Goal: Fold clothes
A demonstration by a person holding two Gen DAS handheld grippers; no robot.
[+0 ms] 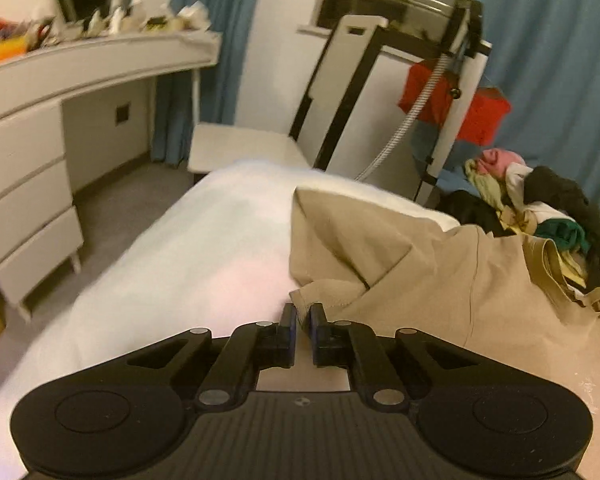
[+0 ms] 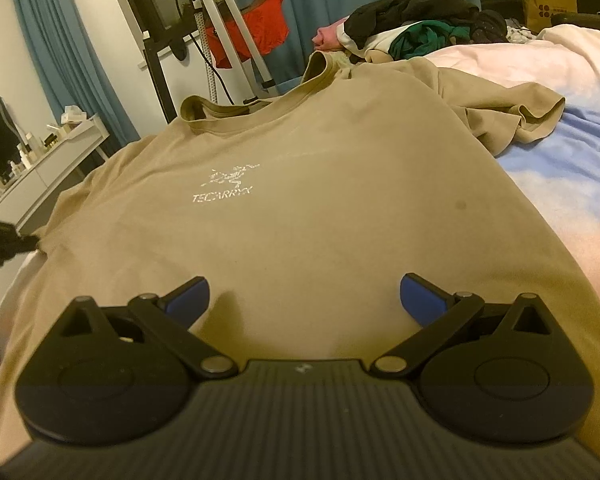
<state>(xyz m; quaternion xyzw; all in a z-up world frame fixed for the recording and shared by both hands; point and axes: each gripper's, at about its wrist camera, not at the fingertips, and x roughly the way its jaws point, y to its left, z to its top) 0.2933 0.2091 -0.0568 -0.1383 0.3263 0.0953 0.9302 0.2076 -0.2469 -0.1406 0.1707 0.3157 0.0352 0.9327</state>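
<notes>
A tan T-shirt (image 2: 300,200) with a white chest logo (image 2: 226,186) lies spread on the bed, collar at the far end. My right gripper (image 2: 304,300) is open wide just above its lower front, holding nothing. My left gripper (image 1: 303,314) is nearly shut, with a small gap between its fingers, at the edge of the shirt's sleeve (image 1: 324,294); whether it pinches the cloth is unclear. The shirt (image 1: 440,264) is bunched in the left wrist view. The left gripper also shows as a dark shape at the shirt's left edge in the right wrist view (image 2: 4,240).
The bed has a white and pale blue cover (image 1: 180,264). A pile of mixed clothes (image 1: 540,208) lies at the far end (image 2: 420,28). A white dresser (image 1: 32,168), a chair (image 1: 244,144), a stand with red cloth (image 2: 256,28) and blue curtains (image 1: 560,60) surround the bed.
</notes>
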